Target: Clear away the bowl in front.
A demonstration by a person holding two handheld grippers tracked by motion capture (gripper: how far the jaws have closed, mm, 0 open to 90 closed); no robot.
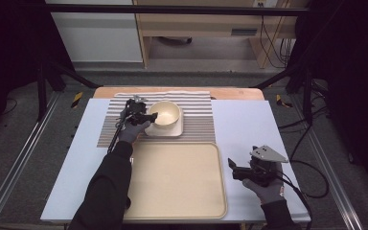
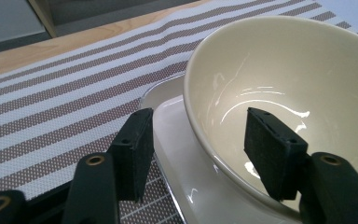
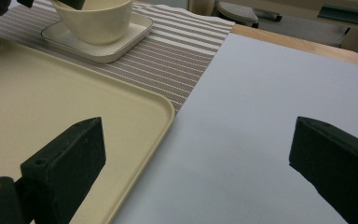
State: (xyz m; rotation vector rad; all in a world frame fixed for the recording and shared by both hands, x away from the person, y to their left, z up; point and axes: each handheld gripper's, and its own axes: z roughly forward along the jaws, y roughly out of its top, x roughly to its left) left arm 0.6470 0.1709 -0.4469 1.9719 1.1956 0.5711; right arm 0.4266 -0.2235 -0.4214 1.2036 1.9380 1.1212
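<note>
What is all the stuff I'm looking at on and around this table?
Round cream ceramic bowl: one, cream, standing on the square plate at the far middle.
Square cream plate: one, cream, on the striped mat.
Brown-and-white striped woven placemat: one, far half of the table.
Large cream rectangular plastic tray: one, near middle, nothing on it.
Pale blue table sheet: one, covering the tabletop.
Wooden table edge: one, light brown, far side.
Wooden desk: one, light wood, on the floor beyond the table.
Left gripper: one, black; jaws straddle the bowl's rim, one inside, one outside, pads not yet pressing.
Right gripper: one, black, jaws wide open, right of the tray.
Gloved hands: two, grey.
</note>
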